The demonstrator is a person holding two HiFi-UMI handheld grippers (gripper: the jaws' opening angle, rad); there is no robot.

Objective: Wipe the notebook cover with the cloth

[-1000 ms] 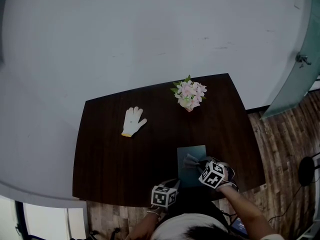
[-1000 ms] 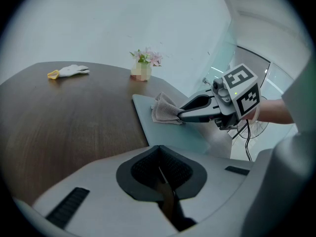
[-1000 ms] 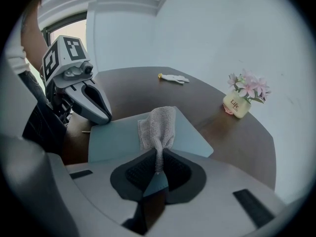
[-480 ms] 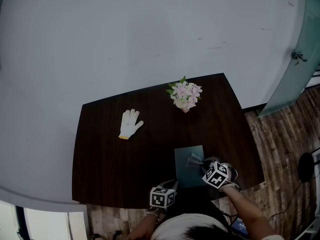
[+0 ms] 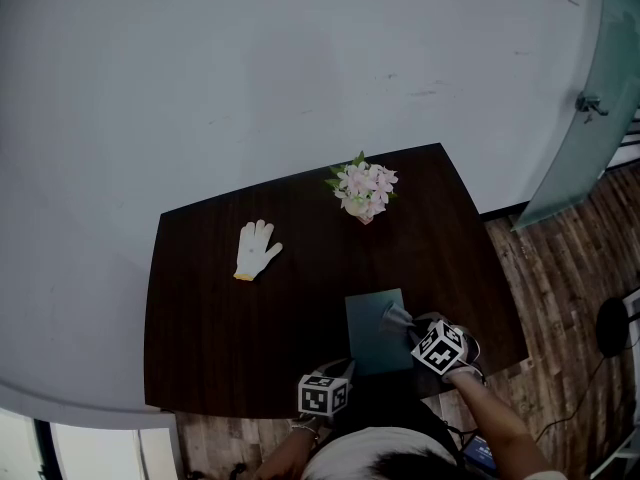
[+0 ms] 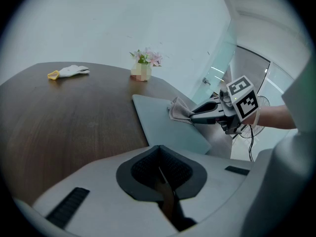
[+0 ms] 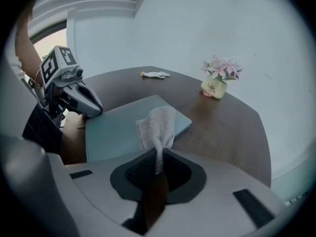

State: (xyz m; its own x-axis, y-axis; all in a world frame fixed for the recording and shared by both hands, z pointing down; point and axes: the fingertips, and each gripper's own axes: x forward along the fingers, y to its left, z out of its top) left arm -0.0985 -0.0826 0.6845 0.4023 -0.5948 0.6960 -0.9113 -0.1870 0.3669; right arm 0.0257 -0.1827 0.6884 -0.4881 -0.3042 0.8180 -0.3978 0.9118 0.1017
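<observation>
The right gripper (image 7: 157,168) has its fingers pinched shut on the cloth (image 7: 157,125), which drapes onto the teal notebook (image 5: 368,333) at the near right edge of the worktop (image 5: 220,318). The left gripper (image 6: 160,171), fingers closed on nothing, sits by the notebook's near left corner.

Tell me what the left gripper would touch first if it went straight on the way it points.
Probably the notebook: the left gripper, jaws shut and empty, points at its near edge. Depth is hard to judge.
</observation>
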